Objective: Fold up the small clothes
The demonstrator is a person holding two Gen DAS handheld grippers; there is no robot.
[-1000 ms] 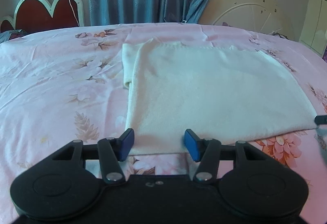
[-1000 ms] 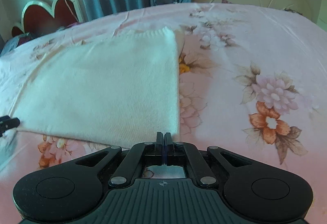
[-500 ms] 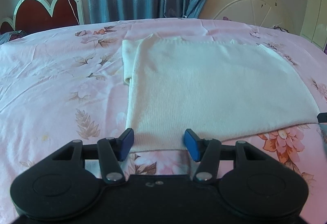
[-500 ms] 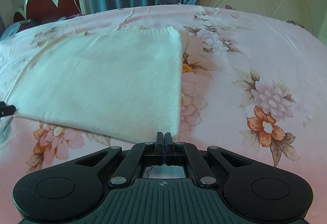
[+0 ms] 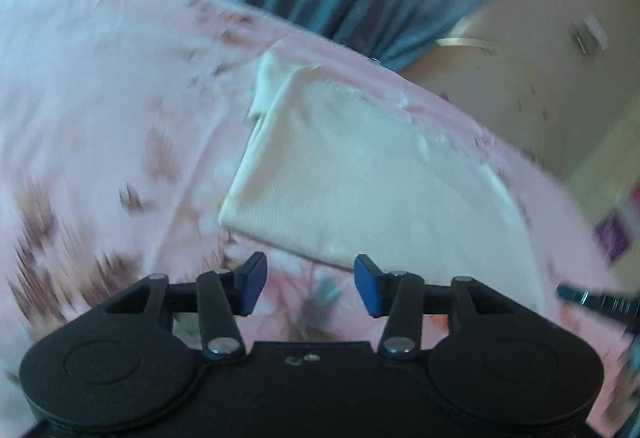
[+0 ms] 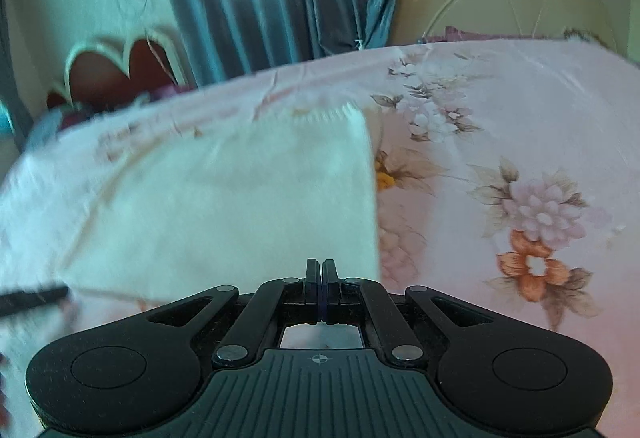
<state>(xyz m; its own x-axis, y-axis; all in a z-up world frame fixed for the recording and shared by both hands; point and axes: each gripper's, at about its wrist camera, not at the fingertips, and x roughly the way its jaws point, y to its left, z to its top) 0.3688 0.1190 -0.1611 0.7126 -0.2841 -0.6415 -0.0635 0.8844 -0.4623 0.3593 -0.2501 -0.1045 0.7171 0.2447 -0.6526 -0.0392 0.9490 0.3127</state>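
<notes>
A cream sweater (image 5: 372,186) lies flat on the bed (image 5: 100,86), which carries a pink flowered sheet; one sleeve (image 5: 266,86) is tucked along the sweater's far left side. The left gripper (image 5: 307,284) hangs just short of the sweater's near hem with its jaws wide open and nothing between them. This view is tilted and smeared. The right gripper (image 6: 320,276) sits at the sweater's near right corner (image 6: 360,258) with its jaws pressed together; whether cloth is pinched there I cannot tell, since the tips hide the hem.

The step in hand looks like taking hold of the near hem for a fold toward the sweater's far edge. Next, the left jaws probably need to slide onto the sweater's near left corner and close. Both corners could then lift evenly.
</notes>
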